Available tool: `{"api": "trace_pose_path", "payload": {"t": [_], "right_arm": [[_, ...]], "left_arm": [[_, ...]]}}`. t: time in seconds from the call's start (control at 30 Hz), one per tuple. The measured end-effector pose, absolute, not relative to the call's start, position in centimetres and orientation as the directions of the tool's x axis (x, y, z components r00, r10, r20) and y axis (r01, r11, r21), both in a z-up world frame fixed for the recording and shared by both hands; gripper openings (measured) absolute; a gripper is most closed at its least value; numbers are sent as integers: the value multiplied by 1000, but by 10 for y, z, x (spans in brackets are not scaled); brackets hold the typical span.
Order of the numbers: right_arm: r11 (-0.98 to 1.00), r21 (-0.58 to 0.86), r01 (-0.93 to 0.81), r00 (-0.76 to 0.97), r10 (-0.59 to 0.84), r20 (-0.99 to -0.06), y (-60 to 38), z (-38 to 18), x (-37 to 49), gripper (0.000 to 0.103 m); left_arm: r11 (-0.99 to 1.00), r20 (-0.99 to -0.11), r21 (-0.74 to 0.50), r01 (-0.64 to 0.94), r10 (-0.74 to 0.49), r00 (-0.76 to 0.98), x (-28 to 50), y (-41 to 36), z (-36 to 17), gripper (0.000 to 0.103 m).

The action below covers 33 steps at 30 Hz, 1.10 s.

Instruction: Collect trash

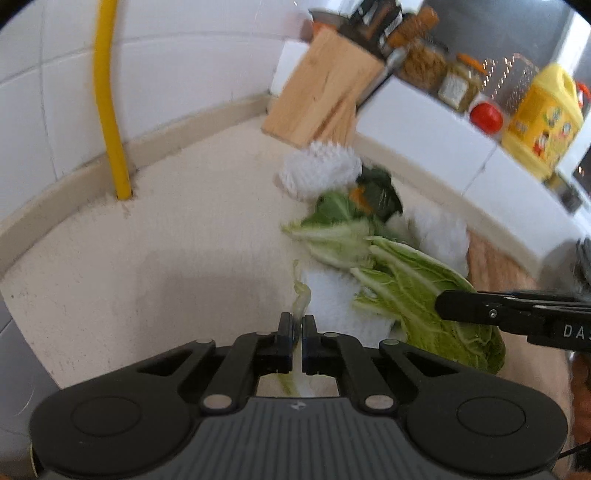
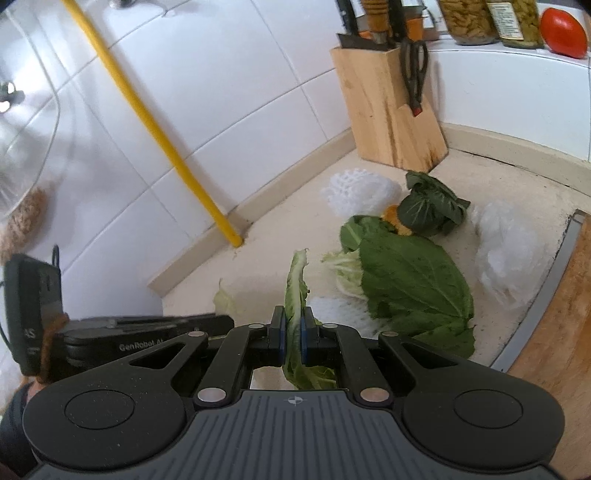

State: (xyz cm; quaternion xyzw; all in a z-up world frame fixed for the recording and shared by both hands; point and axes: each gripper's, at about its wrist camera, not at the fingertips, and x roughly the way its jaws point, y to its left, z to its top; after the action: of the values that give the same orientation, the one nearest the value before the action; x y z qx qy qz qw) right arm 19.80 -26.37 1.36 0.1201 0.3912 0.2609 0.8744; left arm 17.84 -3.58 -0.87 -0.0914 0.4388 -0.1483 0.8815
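My left gripper (image 1: 298, 326) is clenched on a thin pale leaf scrap (image 1: 301, 295), which runs up between the pads and hangs out below them; the jaws are all but touching. My right gripper (image 2: 293, 332) is clamped on a long green leaf strip (image 2: 297, 284) that stands up above the fingertips and droops behind them. In the left wrist view the right gripper's fingers (image 1: 480, 306) come in from the right edge, over a broad cabbage leaf (image 1: 424, 291). The remaining trash lies on the beige counter (image 1: 166, 240): a large dark green leaf (image 2: 413, 280) just ahead of my right jaws, pale cabbage pieces (image 2: 345, 269) beside it, a curled dark leaf bundle (image 2: 430, 206) farther back with an orange scrap (image 2: 393, 218) touching it, a white foam net (image 2: 360, 192) near the back, a crumpled clear plastic bag (image 2: 506, 251) to the right, and another white foam piece (image 2: 332, 306) partly under the large leaf. A wooden knife block (image 2: 388, 110) stands in the corner behind the pile. A yellow pipe (image 2: 159, 129) runs down the tiled wall to the counter. On the raised white ledge I note jars (image 2: 469, 18), a tomato (image 2: 563, 31) and, in the left view, a yellow bottle (image 1: 543, 118). A wooden board (image 2: 561, 314) edges the right side.
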Motion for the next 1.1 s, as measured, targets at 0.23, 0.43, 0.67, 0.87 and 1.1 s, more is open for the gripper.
{"api": "trace_pose_path", "payload": {"t": [0.23, 0.43, 0.67, 0.87, 1.1], "right_arm": [[874, 293, -387, 522, 470, -712, -237, -11, 191, 15], [903, 219, -369, 536, 400, -743, -240, -25, 188, 46], [882, 179, -435, 507, 405, -761, -232, -32, 189, 67], [870, 206, -448, 426, 411, -806, -224, -50, 193, 25], [858, 333, -392, 404, 486, -775, -237, -47, 194, 11]], "left_arm": [[952, -799, -257, 164, -305, 518, 172, -38, -36, 39], [953, -811, -281, 113, -298, 502, 161, -28, -42, 44], [956, -804, -289, 50, -271, 529, 155, -32, -43, 64], [974, -813, -218, 53, -212, 542, 164, -57, -42, 14], [943, -782, -328, 50, -301, 545, 163, -47, -31, 0]]}}
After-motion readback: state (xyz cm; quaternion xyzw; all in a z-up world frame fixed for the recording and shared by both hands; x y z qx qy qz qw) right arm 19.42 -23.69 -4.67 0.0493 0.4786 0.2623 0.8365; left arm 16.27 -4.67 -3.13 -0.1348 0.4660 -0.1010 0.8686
